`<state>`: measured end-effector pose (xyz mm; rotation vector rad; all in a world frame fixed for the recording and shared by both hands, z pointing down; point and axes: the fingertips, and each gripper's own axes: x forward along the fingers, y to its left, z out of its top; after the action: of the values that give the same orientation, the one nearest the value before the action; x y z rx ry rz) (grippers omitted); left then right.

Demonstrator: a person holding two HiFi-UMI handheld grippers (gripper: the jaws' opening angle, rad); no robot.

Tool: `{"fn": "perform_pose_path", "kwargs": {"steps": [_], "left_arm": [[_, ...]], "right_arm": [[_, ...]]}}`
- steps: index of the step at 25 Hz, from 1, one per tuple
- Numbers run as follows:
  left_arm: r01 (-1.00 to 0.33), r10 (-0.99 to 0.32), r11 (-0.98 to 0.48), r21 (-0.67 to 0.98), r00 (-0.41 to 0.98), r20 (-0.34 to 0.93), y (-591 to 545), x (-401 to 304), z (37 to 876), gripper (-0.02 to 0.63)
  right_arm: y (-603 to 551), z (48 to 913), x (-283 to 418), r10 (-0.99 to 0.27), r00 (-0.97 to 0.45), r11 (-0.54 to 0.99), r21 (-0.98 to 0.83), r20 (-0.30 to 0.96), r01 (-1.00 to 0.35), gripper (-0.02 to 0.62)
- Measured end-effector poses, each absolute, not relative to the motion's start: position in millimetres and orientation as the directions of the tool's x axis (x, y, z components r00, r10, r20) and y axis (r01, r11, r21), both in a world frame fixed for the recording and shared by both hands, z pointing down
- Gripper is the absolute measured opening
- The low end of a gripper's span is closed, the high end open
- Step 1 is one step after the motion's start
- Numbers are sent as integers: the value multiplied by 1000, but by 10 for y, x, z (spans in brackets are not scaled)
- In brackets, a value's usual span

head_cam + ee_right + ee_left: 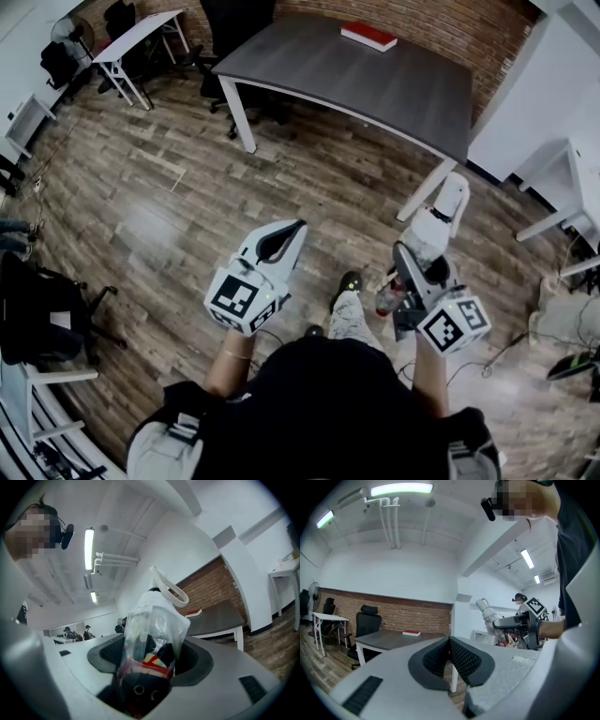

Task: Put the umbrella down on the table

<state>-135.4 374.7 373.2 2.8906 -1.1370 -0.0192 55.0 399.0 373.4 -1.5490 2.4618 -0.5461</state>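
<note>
Right gripper (151, 670): my jaws pinch the umbrella (152, 630) by its dark, striped end.
Umbrella axis: it runs straight out along my jaws, white looped end farthest from me, pointing ahead at the table (375, 89).
Left gripper (450, 645): alongside, jaws pressed together, nothing between them.
Table: well ahead, not touching the umbrella.

Ahead of you: a red book (368, 36) lay flat near the brick wall (422, 33). Upper left: a white desk (141, 36) stood on the wood-plank floor (169, 206), a pedestal fan (66, 30) just beside it. At your left: a black office chair (42, 319). Overhead: a ceiling strip light (401, 488) was lit.
</note>
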Motion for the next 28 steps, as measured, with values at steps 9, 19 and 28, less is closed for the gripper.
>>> {"fn": "perform_pose_path", "kwargs": {"steps": [9,19,28], "left_arm": [[-747,-747,-665,12,665,23,3130,-1377,3774,0],[-763,-762,-646,-3,646,51,2481,-1092,3771,0],[-784,-783,-620,-30,616,83,2085,-928,3757,0]], "right_arm": [[3248,3756,554,-853,-521,467,-413,22,-782,288],[2529,3845,839,-839,-543,476,-439,35,-762,288],[2034,3894,979,-814,-580,504,-463,28,-729,288]]}}
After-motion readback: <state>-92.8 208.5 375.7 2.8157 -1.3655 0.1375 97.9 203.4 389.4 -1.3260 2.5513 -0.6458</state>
